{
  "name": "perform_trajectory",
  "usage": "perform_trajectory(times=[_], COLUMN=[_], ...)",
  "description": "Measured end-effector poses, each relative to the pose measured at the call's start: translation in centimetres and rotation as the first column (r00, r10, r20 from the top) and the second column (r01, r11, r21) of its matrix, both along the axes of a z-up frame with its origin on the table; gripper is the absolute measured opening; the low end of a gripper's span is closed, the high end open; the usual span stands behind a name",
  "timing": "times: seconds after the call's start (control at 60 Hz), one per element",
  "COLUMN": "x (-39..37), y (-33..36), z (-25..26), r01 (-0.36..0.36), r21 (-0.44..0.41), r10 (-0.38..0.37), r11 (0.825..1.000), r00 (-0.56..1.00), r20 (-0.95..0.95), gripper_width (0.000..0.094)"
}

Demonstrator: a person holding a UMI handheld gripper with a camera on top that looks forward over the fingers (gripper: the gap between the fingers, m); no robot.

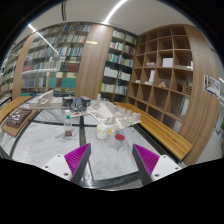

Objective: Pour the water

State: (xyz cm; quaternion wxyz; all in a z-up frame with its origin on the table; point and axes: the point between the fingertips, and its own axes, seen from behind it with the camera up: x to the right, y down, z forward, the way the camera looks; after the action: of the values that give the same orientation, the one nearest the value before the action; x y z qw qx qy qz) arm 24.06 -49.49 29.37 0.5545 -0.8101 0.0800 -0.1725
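My gripper [112, 160] is open and empty, held above the near part of a white marble table [55, 148]. Its magenta pads [78, 158] stand wide apart with only bare tabletop between them. Beyond the fingers stands a small clear cup [103, 130], with a small red thing [120, 137] just to its right. A small bottle with a dark cap [67, 126] stands further left. A cluster of clear vessels [100, 111] sits at mid-table behind them. I cannot tell whether any of them holds water.
A dark tray [16, 121] lies at the table's left edge. A wooden bench [160, 135] runs along the right side below wooden cubby shelves [165, 75]. Bookshelves [65, 60] fill the back wall.
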Motion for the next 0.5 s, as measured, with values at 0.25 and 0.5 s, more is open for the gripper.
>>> perform_trajectory(times=[0.25,0.5], x=[-1.8,-10.3], y=[2.4,9.4], z=[-6.3,-14.8], r01=[-0.044,-0.197], r21=[-0.028,-0.043], r10=[0.042,0.191], r11=[0.999,0.979], r00=[0.998,0.975], r20=[-0.056,-0.115], gripper_width=[0.0854,0.0856])
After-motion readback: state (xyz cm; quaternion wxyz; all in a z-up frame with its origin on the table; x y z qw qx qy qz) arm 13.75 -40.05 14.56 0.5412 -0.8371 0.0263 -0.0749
